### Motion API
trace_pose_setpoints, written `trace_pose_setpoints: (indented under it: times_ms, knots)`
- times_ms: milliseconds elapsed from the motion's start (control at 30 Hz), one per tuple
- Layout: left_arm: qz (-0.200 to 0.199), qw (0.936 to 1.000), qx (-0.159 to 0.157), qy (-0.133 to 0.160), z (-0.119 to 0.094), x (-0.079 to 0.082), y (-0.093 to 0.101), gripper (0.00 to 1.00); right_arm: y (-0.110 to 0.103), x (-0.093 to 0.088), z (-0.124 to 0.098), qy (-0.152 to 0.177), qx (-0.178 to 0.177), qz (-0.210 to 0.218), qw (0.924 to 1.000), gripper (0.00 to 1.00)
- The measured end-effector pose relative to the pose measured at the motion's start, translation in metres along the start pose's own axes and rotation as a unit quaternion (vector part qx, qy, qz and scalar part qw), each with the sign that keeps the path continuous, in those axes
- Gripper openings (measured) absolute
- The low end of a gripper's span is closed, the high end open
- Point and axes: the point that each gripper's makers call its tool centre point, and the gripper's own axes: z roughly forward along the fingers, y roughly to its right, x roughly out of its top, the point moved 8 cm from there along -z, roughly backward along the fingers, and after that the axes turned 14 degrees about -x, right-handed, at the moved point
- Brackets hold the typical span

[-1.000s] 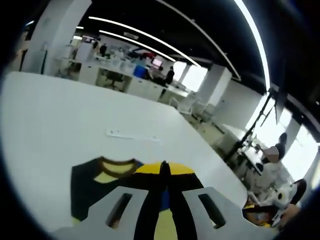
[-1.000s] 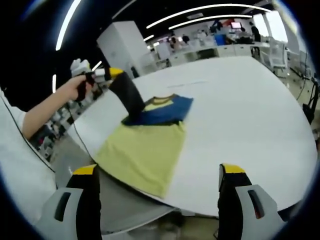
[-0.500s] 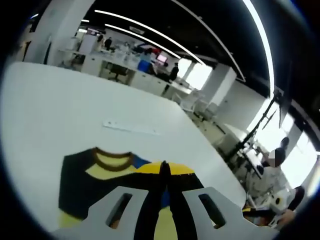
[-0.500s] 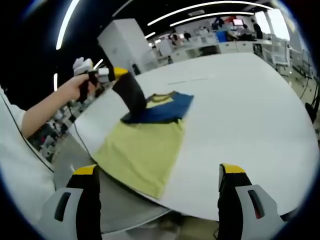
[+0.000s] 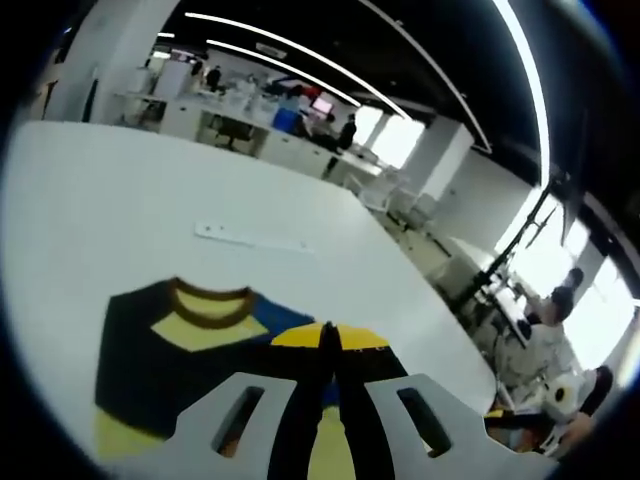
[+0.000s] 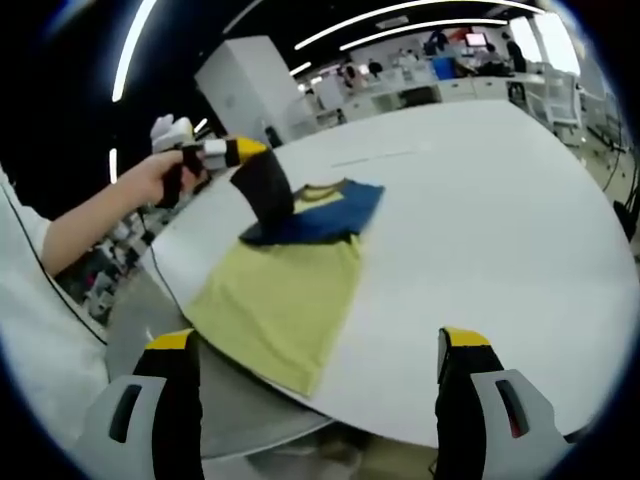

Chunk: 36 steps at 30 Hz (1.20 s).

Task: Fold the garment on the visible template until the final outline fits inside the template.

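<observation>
A yellow T-shirt (image 6: 285, 295) with a navy and blue top (image 6: 335, 210) and a brown collar (image 5: 210, 300) lies flat on the white round table (image 6: 500, 230), its hem near the table's edge. My left gripper (image 6: 240, 152), held by a hand (image 6: 165, 178), is shut on the dark sleeve (image 6: 262, 190) and holds it lifted above the shirt's shoulder. In the left gripper view its yellow tips (image 5: 328, 338) are pressed together over the navy shoulder (image 5: 140, 350). My right gripper (image 6: 315, 340) hangs open beyond the table's edge, well short of the hem, nothing between its jaws.
A thin pale strip (image 5: 250, 238) is marked on the table beyond the collar, also seen as a faint line (image 6: 375, 157). The person's forearm (image 6: 90, 225) reaches in from the left. Desks, a white pillar (image 6: 245, 85) and people stand far behind.
The left gripper has carried the lifted sleeve a little further over the shirt, toward the collar. The right gripper stays open and hardly moves.
</observation>
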Motion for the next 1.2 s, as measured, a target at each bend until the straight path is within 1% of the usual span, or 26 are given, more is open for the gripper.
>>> trace_pose_setpoints:
  times_ms: [133,233,333,433,533,633,767,867,967,1067,1200]
  knots:
    - [-0.014,0.9998,0.007,0.010,0.004,-0.004,-0.001,0.00,0.001,0.001,0.002,-0.002,0.003,-0.002,1.0000,0.98]
    - [-0.017,0.9997,0.013,0.015,0.008,-0.008,0.000,0.00,0.003,0.001,0.004,-0.002,0.006,-0.002,1.0000,0.98]
    - [-0.001,0.9998,0.021,0.007,0.013,-0.015,0.001,0.00,0.005,0.001,0.004,-0.003,0.007,-0.003,1.0000,0.98]
    - [0.000,0.9997,0.026,0.005,0.016,-0.020,0.001,0.00,0.008,0.001,0.004,-0.006,0.008,-0.005,0.9999,0.98]
    - [0.003,0.9992,0.038,0.007,0.021,-0.025,0.001,0.00,0.011,0.001,0.004,-0.006,0.007,-0.004,0.9999,0.98]
    - [-0.011,0.9993,0.034,0.007,0.027,-0.029,0.002,0.00,0.013,0.000,0.005,-0.007,0.008,-0.002,0.9999,0.98]
    - [-0.019,0.9990,0.040,0.011,0.034,-0.032,0.002,0.00,0.015,-0.001,0.005,-0.007,0.008,0.002,0.9999,0.98]
    - [-0.036,0.9982,0.045,0.015,0.040,-0.035,0.001,0.00,0.016,-0.001,0.006,-0.008,0.009,0.003,0.9999,0.98]
    - [-0.040,0.9977,0.051,0.018,0.044,-0.038,0.000,0.00,0.017,-0.002,0.007,-0.010,0.009,0.002,0.9999,0.98]
    - [-0.044,0.9972,0.056,0.024,0.049,-0.040,-0.001,0.00,0.020,-0.002,0.007,-0.011,0.008,0.003,0.9999,0.98]
    - [-0.060,0.9954,0.063,0.039,0.055,-0.042,-0.003,0.00,0.023,-0.001,0.007,-0.009,0.006,0.006,0.9999,0.98]
